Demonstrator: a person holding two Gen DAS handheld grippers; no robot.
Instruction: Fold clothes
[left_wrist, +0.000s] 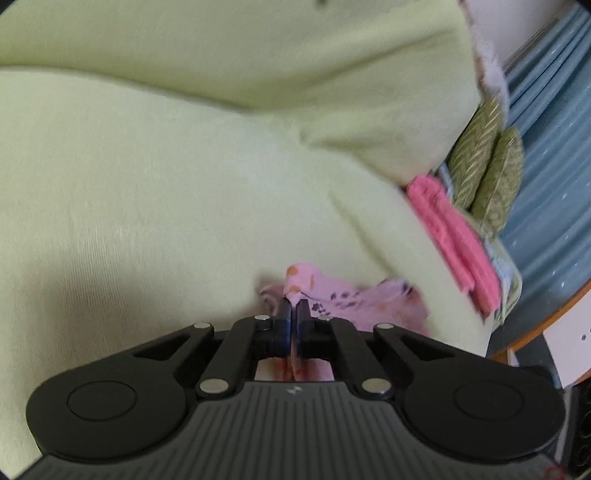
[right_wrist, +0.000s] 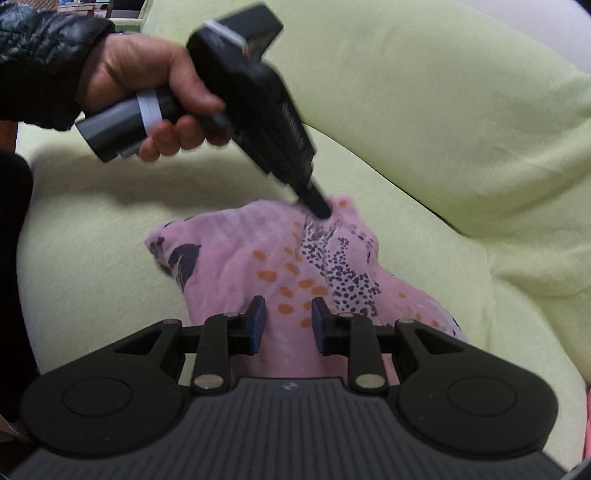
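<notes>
the left hand-held gripper (left_wrist: 294, 308) is clenched on a pinch of the pink cloth (right_wrist: 280, 258), with fabric squeezed between its jaws at the far edge of the piece. seen from the right wrist, the person's hand (right_wrist: 147, 92) grips the handle and tilts the tool steeply down, fingertips pointing into the cloth. the cloth lies crumpled on the green sofa (right_wrist: 424, 129), on the seat just in front of the backrest. further right, the right hand-held gripper (right_wrist: 288, 317) hovers low over the near edge, jaws spread apart with nothing between them, the pink print showing through the gap.

judging by this, the step in hand is taking hold of two edges to spread or lift the piece for a fold. the next move likely calls for the right one to drop onto the near edge and close, then both to pull apart evenly so the cloth flattens.

off to the right in the left view, a pink towel (left_wrist: 454, 236) and cushions (left_wrist: 487, 170) sit at the sofa's end.
</notes>
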